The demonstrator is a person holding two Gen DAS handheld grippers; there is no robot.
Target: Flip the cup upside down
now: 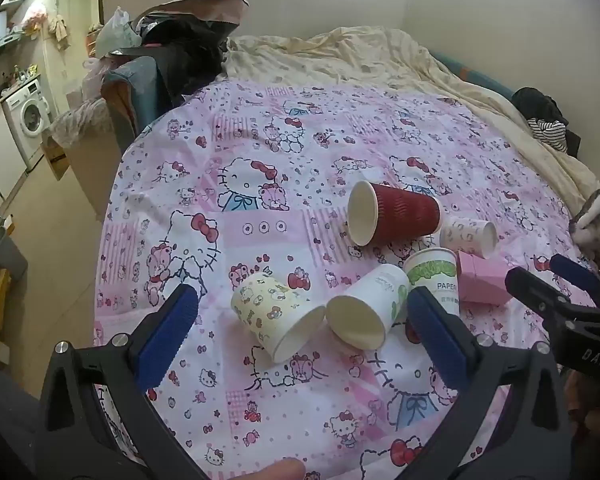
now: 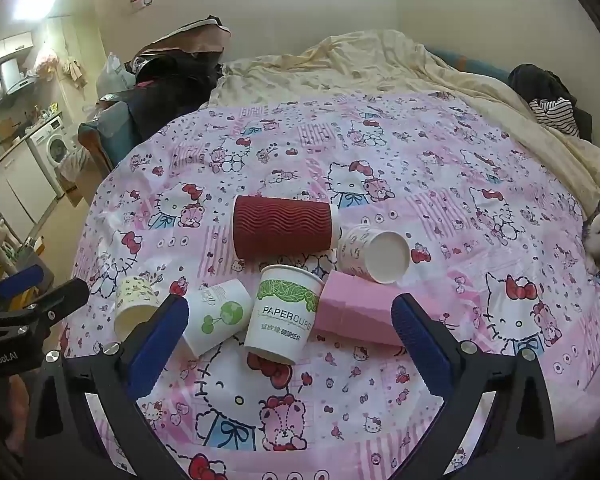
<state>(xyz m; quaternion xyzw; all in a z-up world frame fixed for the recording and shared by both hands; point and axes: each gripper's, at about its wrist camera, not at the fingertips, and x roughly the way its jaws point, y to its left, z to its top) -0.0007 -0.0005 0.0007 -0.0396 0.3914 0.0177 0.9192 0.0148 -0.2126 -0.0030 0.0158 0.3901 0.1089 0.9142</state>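
left gripper point(image 1: 300, 320): held spread, nothing gripped | yellow cup point(image 1: 276, 316) and white cup point(image 1: 364, 308) are seen lying between its fingers | right gripper point(image 2: 290, 332): held spread, nothing gripped | printed cup point(image 2: 282, 314) is seen upright just ahead

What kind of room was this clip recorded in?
Most likely a small studio flat: the paper cups lie on a bed under a Hello Kitty sheet with a rumpled cream duvet behind, and a washing machine set among kitchen-style cabinets stands at the far left.
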